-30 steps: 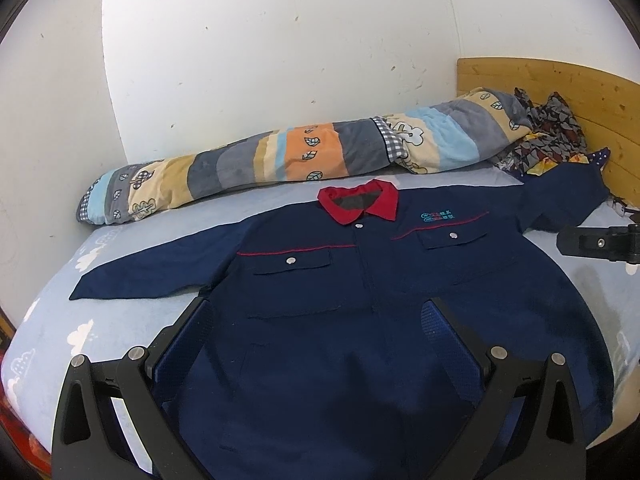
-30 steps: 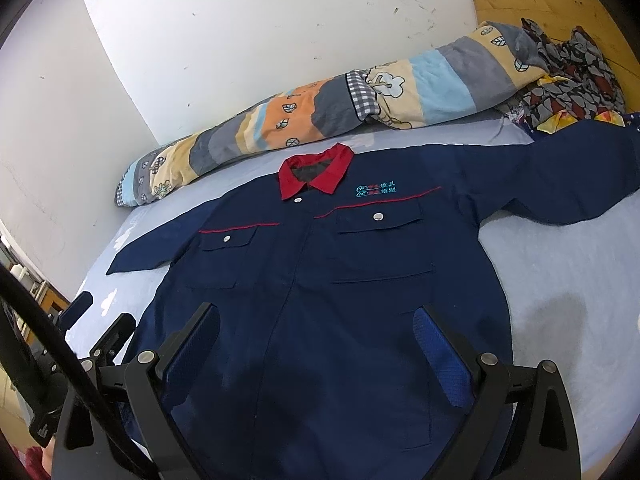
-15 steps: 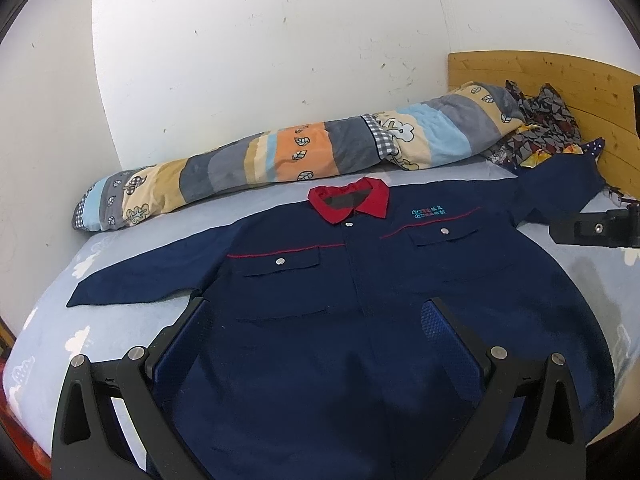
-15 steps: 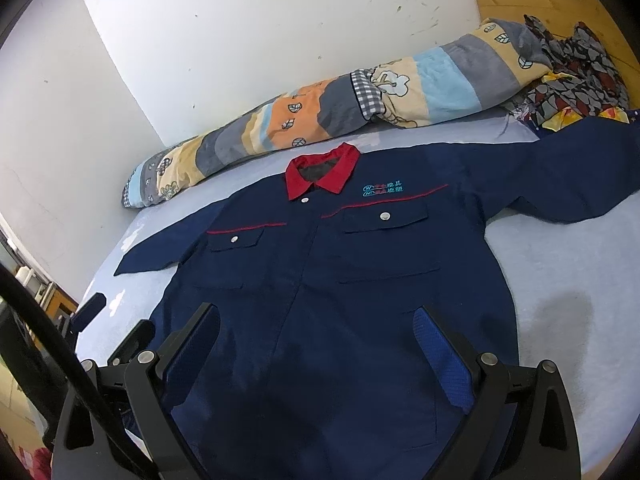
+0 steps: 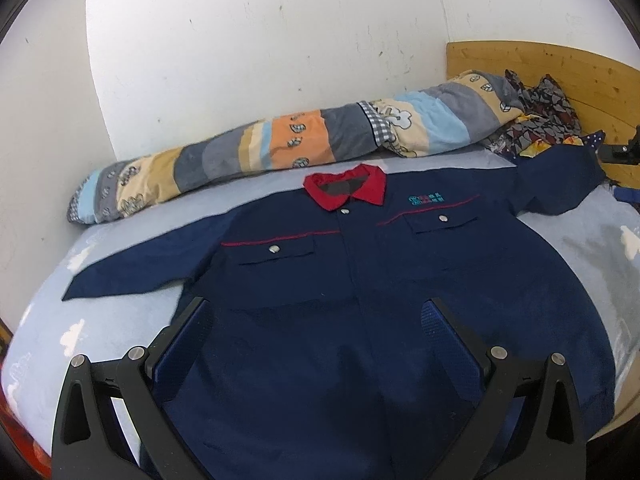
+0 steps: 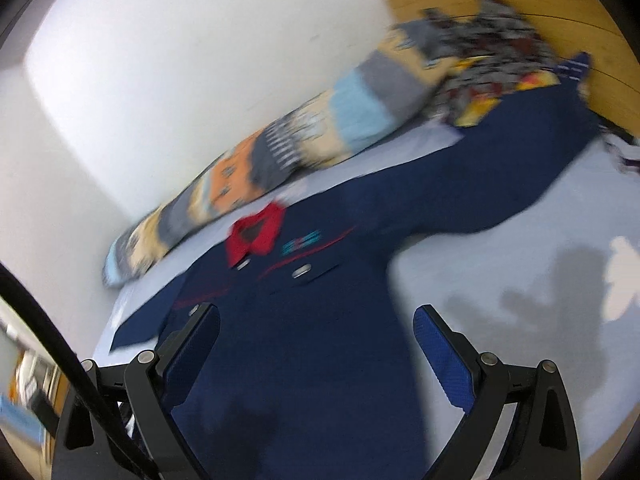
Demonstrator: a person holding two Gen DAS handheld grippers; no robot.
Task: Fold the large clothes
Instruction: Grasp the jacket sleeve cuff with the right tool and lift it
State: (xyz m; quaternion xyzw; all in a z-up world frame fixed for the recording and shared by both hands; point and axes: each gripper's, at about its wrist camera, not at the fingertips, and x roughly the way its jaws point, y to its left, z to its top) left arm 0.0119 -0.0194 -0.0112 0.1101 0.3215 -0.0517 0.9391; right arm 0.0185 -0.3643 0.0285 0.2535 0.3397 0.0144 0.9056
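Observation:
A large navy work jacket with a red collar lies flat and face up on the bed, sleeves spread to both sides. It also shows, blurred, in the right wrist view. My left gripper is open and empty, above the jacket's lower front. My right gripper is open and empty, above the jacket's right side, with the right sleeve stretching away ahead of it. Part of the right gripper's body shows at the far right of the left wrist view.
A long patchwork quilt roll lies along the white wall behind the jacket. A patterned cloth pile sits against the wooden headboard. The pale blue sheet shows around the jacket. The bed's front edge is close below the grippers.
My right gripper has swung quickly to the right and tilted, so its view is blurred and now faces the right sleeve. My left gripper has drifted slightly. Both stay open.

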